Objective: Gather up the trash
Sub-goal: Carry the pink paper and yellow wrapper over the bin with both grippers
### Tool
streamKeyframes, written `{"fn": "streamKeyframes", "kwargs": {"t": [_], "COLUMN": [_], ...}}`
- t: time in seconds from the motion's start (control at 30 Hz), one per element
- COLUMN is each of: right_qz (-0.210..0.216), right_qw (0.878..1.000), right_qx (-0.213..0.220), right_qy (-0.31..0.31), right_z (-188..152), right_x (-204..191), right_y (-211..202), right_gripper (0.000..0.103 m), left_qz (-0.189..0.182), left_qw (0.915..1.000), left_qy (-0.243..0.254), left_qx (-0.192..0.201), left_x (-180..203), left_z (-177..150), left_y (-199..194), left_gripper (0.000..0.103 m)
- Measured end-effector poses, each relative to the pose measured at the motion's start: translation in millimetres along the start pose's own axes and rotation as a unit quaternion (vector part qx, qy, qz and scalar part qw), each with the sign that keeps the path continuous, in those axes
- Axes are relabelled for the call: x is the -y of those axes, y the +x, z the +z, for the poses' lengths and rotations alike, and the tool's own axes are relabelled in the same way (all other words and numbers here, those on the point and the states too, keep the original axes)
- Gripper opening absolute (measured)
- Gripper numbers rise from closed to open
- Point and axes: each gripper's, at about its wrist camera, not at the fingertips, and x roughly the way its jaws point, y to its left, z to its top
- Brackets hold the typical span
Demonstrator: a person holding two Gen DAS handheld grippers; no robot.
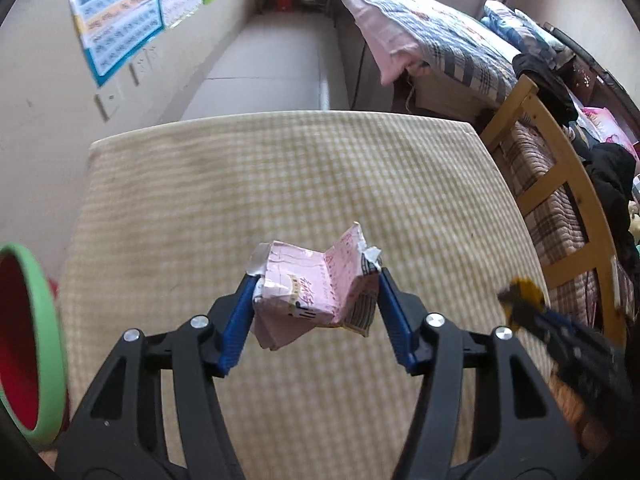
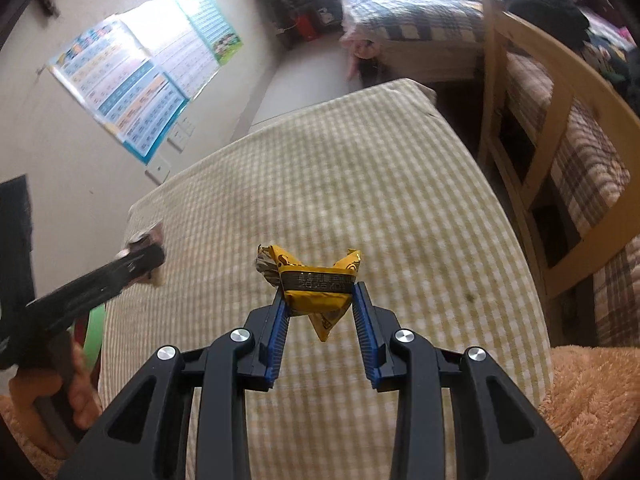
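My left gripper (image 1: 314, 280) is shut on a crumpled pink carton (image 1: 316, 290), which hangs above the checked table top (image 1: 280, 184). Both blue pads press its sides. In the right wrist view my right gripper (image 2: 318, 290) is shut on a folded yellow wrapper (image 2: 316, 280), also held clear of the table (image 2: 360, 184). The right gripper with its yellow wrapper (image 1: 520, 294) shows blurred at the right of the left wrist view. The left gripper (image 2: 140, 252) shows blurred at the left of the right wrist view, a hand (image 2: 76, 392) gripping its handle.
A bin with a green rim and red inside (image 1: 36, 340) stands at the table's left edge; its green rim (image 2: 94, 340) shows behind the left arm. A wooden chair (image 1: 560, 208) stands right of the table. A bed (image 1: 440, 40) and wall posters (image 1: 116, 12) lie beyond.
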Motion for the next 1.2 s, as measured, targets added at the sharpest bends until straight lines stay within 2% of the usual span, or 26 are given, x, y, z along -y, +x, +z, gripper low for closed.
{"fn": "streamKeyframes", "kwargs": {"t": [0.17,0.33,0.6,0.8,1.2], "right_qz": [0.006,0.018,0.025,0.030,0.062], "right_qw": [0.999,0.997,0.992,0.987,0.966], "right_qx": [-0.001,-0.002,0.010,0.016,0.023], "right_qy": [-0.041,-0.076,-0.126,-0.159,-0.249], "right_z": [-3,-8,-11,-11,-8], "right_x": [-29,-57,-89,-111,-172], "right_y": [-3,-7,-15,-22,-34], "right_gripper": [0.031,0.031,0.032,0.032,0.032], "left_qz": [0.033,0.043,0.074,0.074,0.095], "left_qw": [0.9993,0.9980,0.9934,0.9917,0.9851], "left_qy": [0.010,-0.030,-0.055,-0.075,-0.101], "left_qx": [0.014,0.035,0.069,0.074,0.101], "left_x": [-27,-59,-80,-87,-106], "left_z": [-25,-44,-66,-75,-76], "left_y": [-30,-63,-102,-113,-134], "left_gripper": [0.057,0.057,0.057,0.057,0.057]}}
